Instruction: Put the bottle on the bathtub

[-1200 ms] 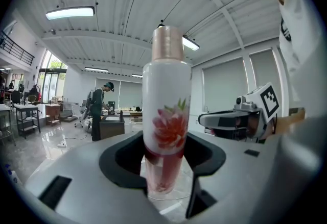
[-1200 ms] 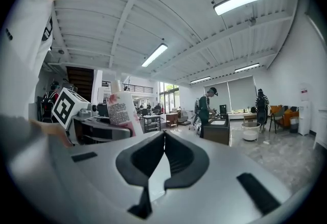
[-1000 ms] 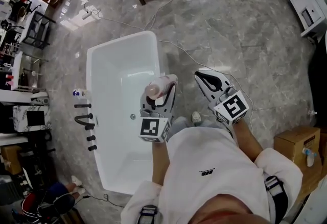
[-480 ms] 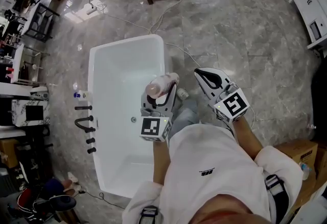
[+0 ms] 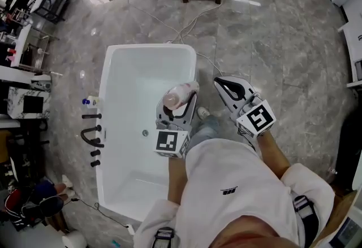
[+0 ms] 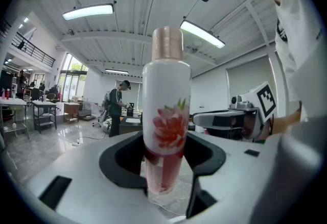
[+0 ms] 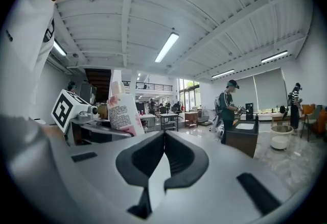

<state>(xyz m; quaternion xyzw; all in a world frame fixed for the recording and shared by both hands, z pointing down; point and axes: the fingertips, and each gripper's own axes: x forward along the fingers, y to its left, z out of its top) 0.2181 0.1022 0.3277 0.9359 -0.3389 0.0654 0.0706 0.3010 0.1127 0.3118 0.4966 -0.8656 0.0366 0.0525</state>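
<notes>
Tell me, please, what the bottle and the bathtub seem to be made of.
The bottle: probably glossy white plastic, with a printed flower, see-through lower part and pinkish metallic-looking cap. The bathtub: smooth glossy white, likely acrylic or enamel, with highlights on its walls.

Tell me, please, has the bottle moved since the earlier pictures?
Yes: against the bathtub, the bottle has shifted left in the head view, from above its right rim to above its inside.
</notes>
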